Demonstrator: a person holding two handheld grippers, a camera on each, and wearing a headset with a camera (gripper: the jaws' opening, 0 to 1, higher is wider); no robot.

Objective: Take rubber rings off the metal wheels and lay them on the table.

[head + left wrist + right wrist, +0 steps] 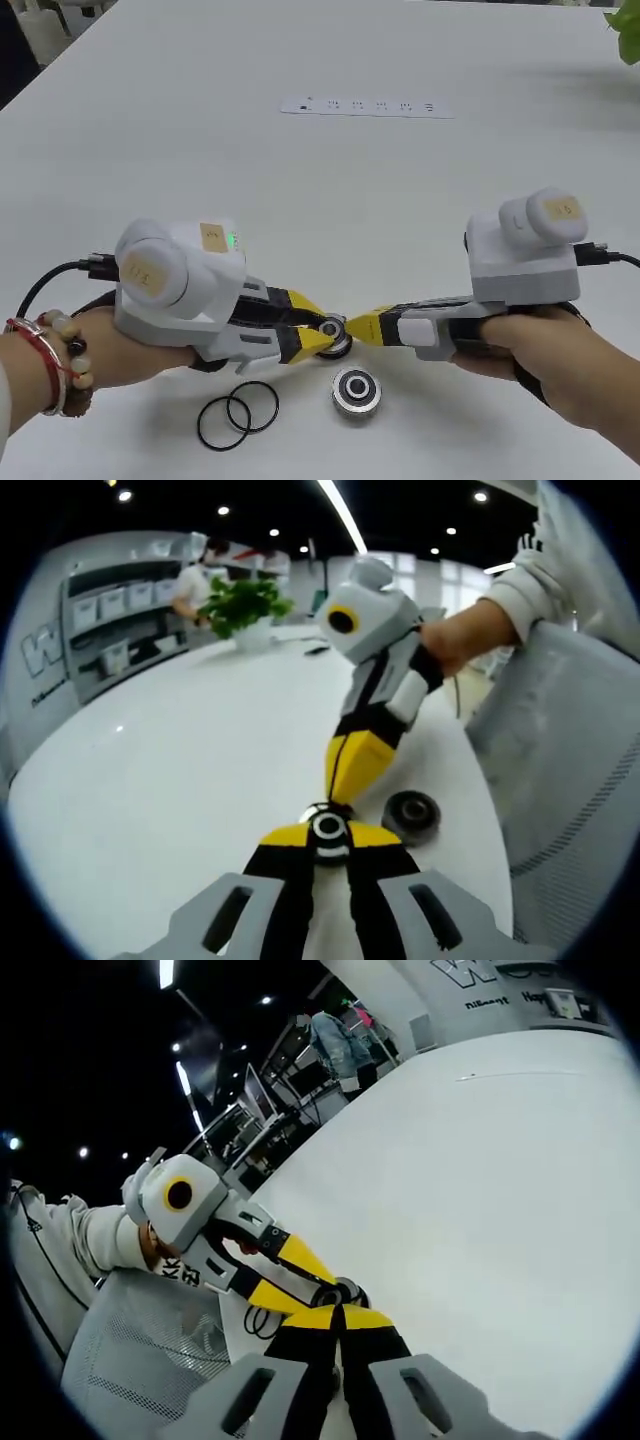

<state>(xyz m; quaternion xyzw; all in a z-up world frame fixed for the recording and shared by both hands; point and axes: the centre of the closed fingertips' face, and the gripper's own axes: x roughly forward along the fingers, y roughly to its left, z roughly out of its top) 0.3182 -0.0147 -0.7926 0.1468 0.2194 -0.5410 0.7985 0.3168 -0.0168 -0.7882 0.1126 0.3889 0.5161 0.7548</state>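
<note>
While the left tool (320,334) clamps the wheel (328,827) low over the bench (420,200), the right tool (362,327), jaws narrow at the wheel's rim, should catch only the rubber ring, pull straight outward, then lay it beside the two loose rings (238,410).

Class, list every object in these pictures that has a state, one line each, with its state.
Left gripper: shut on small metal wheel.
Right gripper: shut, tips at that wheel.
Second metal wheel: lying flat on white table, ungripped.
Two thin black rubber rings: off, overlapping on table.
</note>
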